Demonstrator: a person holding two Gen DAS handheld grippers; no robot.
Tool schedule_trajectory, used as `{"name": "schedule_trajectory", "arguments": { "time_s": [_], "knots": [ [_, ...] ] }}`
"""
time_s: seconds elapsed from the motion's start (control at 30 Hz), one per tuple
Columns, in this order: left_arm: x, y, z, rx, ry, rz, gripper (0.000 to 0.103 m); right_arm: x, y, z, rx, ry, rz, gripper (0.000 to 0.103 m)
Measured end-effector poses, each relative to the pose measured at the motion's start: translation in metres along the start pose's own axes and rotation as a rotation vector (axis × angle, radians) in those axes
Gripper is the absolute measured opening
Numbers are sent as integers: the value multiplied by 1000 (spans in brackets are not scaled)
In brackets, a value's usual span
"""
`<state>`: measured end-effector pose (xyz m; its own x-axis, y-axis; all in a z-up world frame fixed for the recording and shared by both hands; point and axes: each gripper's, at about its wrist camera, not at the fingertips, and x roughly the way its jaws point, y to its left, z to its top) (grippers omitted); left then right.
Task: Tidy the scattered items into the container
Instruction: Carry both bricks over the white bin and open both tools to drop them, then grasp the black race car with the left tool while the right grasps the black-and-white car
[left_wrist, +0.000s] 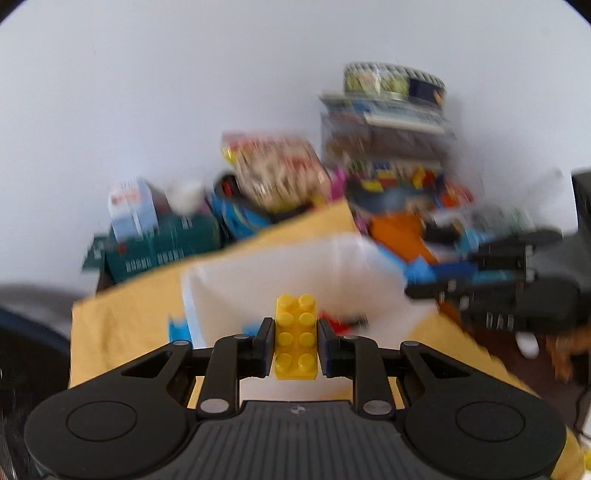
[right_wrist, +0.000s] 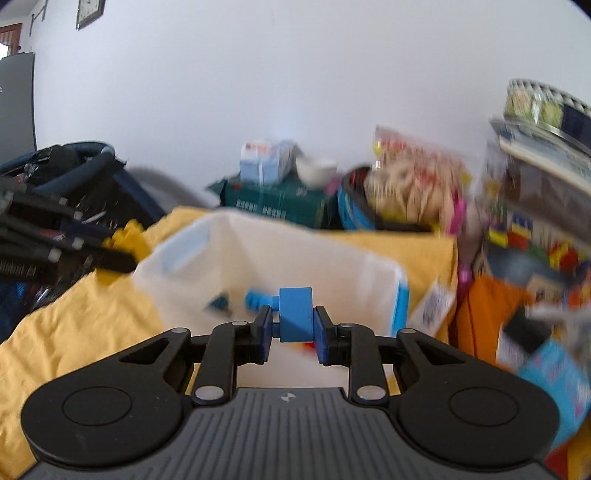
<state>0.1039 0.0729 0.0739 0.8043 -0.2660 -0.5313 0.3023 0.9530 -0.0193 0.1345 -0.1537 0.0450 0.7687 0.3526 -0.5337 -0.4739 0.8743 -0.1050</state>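
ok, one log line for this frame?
left gripper: shut on yellow brick | right gripper: shut on blue brick | both near white bin | bin holds bricks

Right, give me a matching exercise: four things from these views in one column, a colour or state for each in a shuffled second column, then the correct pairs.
Column one:
1. left tongs
2. right tongs
3. container
4. cloth

Column two:
A. translucent white, a few small pieces lying inside
B. shut on the blue brick
C. yellow, spread under the container
D. shut on the yellow brick

Pairs: 1-D, 2-B, 3-A, 4-C
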Motion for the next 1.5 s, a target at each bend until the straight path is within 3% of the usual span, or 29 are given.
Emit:
{"name": "schedule_trajectory", "arguments": {
  "time_s": [0.1,0.23,0.3,0.37,0.47,0.67,0.8,0.87,0.97,1.1,1.2,1.33,1.47,1.5],
  "knots": [
    [33,8,26,21,-12,57,27,28,-4,15,26,12,-13,26],
    [74,7,32,47,19,148,28,62,-9,17,64,77,-54,28],
    [84,7,26,23,32,166,43,71,-9,12,89,117,-59,33],
    [78,5,21,-6,21,141,49,68,-10,9,99,107,-50,37],
    [58,2,15,-13,-18,89,50,49,-9,7,103,53,-51,53],
    [8,-25,-13,19,-46,8,54,2,2,-4,86,-12,-40,54],
    [11,-33,-61,-36,88,-16,54,-14,17,-31,74,50,-7,54],
    [25,-27,-83,-121,189,-51,54,-13,23,-48,78,106,7,54],
    [47,-16,-105,-207,275,-92,53,-10,32,-74,94,188,24,51],
    [78,-4,-119,-261,321,-111,51,-6,38,-90,115,244,39,45],
    [103,-2,-123,-247,378,-135,39,-9,43,-94,108,237,35,45],
    [123,-6,-125,-250,424,-208,38,-14,48,-98,105,227,28,45],
    [125,-11,-127,-230,421,-198,33,-5,52,-101,121,246,42,45],
    [120,-14,-127,-198,415,-175,24,-2,53,-101,131,253,51,45]
  ]
}}
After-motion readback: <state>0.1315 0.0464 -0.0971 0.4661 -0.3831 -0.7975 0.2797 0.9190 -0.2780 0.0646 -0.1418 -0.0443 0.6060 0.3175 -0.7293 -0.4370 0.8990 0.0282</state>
